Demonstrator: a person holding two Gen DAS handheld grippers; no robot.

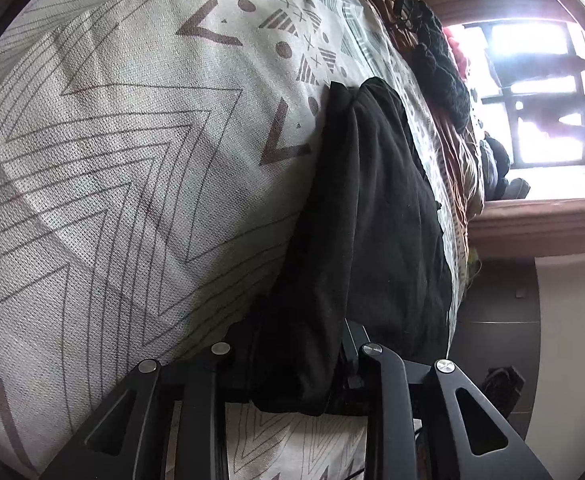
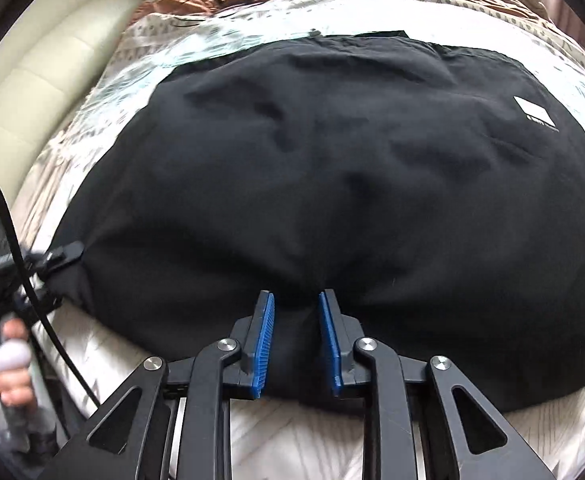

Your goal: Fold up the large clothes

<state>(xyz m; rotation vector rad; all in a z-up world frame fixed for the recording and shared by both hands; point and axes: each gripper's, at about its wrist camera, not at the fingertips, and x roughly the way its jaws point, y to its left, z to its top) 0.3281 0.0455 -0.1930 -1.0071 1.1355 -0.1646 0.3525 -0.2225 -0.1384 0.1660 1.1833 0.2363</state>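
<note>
Tongs: left tongs (image 1: 292, 364) and right tongs (image 2: 295, 334) both pinch black garment (image 2: 312, 168) (narrowly spread).

garment: black cloth garment (image 2: 332, 152) on patterned white bedsheet (image 2: 292, 432), frame centre
headboard: cream padded headboard (image 2: 32, 80), upper left

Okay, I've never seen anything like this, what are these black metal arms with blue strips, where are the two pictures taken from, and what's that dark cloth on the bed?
They are two hand-held grippers, each with a camera looking along its fingers. One picture is from the left gripper, the other from the right gripper. A black garment lies spread on a patterned bedsheet. The left gripper clamps a bunched edge of it. The right gripper's blue pads pinch a fold at the near edge. The person's hand holding the left gripper shows in the right view.
</note>
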